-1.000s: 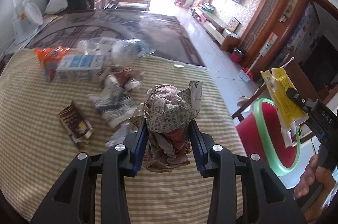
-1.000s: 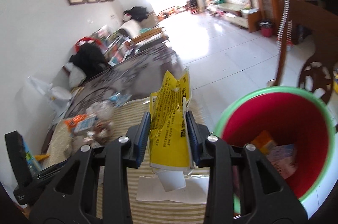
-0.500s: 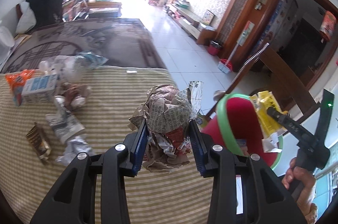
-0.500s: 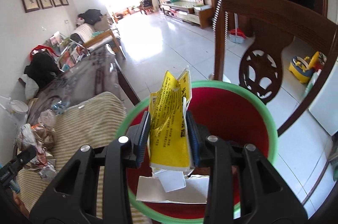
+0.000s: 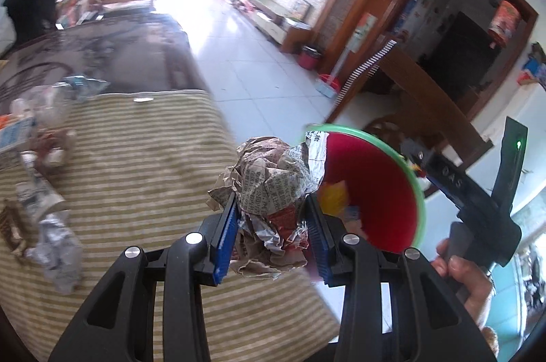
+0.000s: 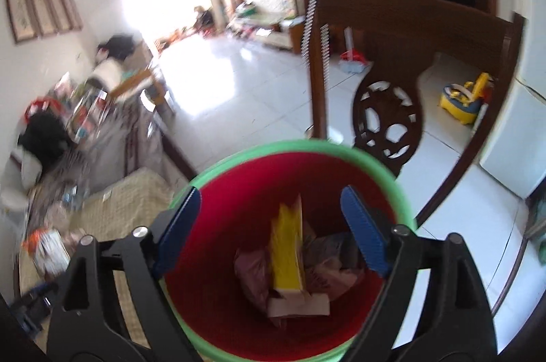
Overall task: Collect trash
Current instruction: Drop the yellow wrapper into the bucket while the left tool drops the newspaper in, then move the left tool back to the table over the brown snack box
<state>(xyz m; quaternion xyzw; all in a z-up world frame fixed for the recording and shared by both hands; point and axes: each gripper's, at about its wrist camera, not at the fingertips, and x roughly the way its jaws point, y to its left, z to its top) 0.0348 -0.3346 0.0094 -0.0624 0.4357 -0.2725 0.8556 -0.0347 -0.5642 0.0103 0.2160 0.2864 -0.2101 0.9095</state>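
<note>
My left gripper [image 5: 271,225] is shut on a crumpled newspaper ball [image 5: 269,181], held above the striped table's right edge, next to the red bin with a green rim [image 5: 375,191]. My right gripper [image 6: 269,222] is open and empty above that bin [image 6: 218,225]. The yellow wrapper [image 6: 286,252] stands inside the bin among other trash. More trash lies on the table's left: a crumpled foil piece [image 5: 58,246], a milk carton [image 5: 13,133] and clear plastic [image 5: 47,99].
The table has a striped cloth [image 5: 136,164]. A dark wooden chair [image 6: 385,61] stands just behind the bin. A tiled floor [image 6: 239,71] stretches beyond. The right gripper's body [image 5: 471,191] and the hand holding it show beside the bin.
My right gripper opened and let the yellow wrapper drop into the bin. My left gripper carried the newspaper ball rightward to the bin's side.
</note>
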